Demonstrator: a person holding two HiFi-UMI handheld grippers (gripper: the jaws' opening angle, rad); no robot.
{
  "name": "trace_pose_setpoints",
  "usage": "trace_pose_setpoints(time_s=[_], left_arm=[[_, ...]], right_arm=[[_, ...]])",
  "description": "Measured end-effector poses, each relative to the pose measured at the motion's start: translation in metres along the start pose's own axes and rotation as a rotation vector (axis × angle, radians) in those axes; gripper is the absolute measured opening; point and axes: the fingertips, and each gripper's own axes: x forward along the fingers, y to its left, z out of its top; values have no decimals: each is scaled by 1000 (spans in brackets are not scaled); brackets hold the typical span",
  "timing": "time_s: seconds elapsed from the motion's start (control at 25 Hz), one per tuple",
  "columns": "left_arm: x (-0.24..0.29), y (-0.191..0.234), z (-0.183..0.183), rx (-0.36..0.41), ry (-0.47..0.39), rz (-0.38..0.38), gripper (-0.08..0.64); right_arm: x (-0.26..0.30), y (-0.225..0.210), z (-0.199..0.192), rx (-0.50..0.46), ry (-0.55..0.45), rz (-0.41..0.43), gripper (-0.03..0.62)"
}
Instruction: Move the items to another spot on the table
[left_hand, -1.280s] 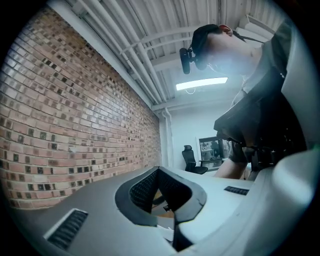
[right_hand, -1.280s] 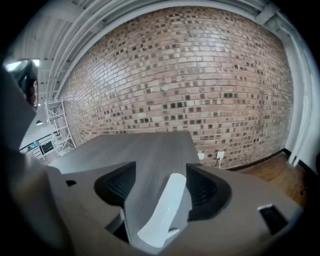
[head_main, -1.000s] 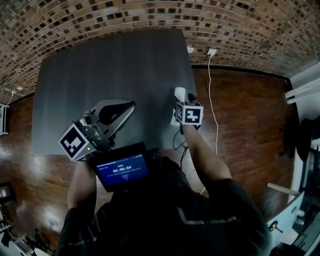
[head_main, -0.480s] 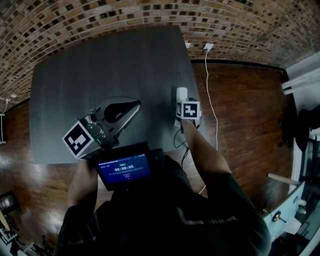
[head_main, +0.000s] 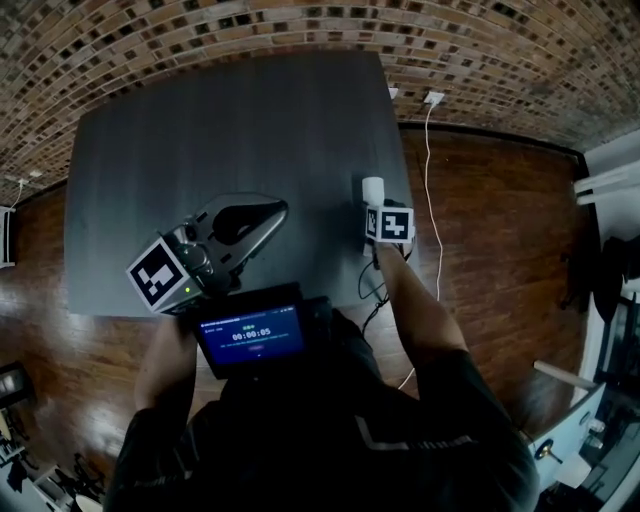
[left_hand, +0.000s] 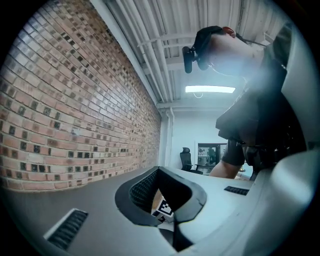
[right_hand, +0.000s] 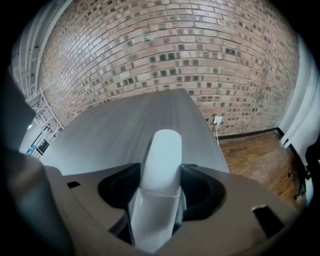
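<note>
A white tube (head_main: 372, 189) lies near the right edge of the dark grey table (head_main: 220, 120). My right gripper (head_main: 372, 211) is at its near end. In the right gripper view the tube (right_hand: 161, 160) runs straight out between the jaws, and the ribbed pads (right_hand: 196, 177) touch both of its sides while the jaws are closing. My left gripper (head_main: 276, 211) hovers over the front middle of the table, its jaws shut at the tips round an empty hollow. In the left gripper view the left gripper (left_hand: 160, 170) points towards the right gripper's marker cube (left_hand: 164, 207).
The table's right edge (head_main: 400, 180) is just beside the tube, with wooden floor (head_main: 490, 230) beyond. A white cable (head_main: 432, 210) runs from a wall outlet (head_main: 434, 98) across the floor. A brick wall (right_hand: 165, 55) stands behind the table. A lit screen (head_main: 250, 335) hangs at the person's chest.
The right gripper has shifted slightly along the table's right edge and stands tighter round the tube's near end. The left gripper has barely moved.
</note>
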Motion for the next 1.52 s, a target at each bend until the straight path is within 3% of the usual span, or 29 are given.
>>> trace_pose_setpoints(time_s=[0.28, 0.68, 0.88, 1.24, 1.52], left_arm=[[-12, 2, 4, 34, 24, 89, -8], [-54, -14, 13, 60, 37, 307, -8], [-84, -26, 19, 83, 23, 386, -8], [-154, -47, 32, 142, 4, 530, -8], [-265, -66, 50, 176, -20, 709, -8]], right_arm=[[-7, 31, 19, -79, -56, 109, 253], [-39, 128, 56, -273, -141, 371, 244], [-50, 172, 60, -351, -185, 438, 242], [-71, 286, 61, -495, -215, 593, 242], [-91, 414, 39, -604, -214, 720, 241]])
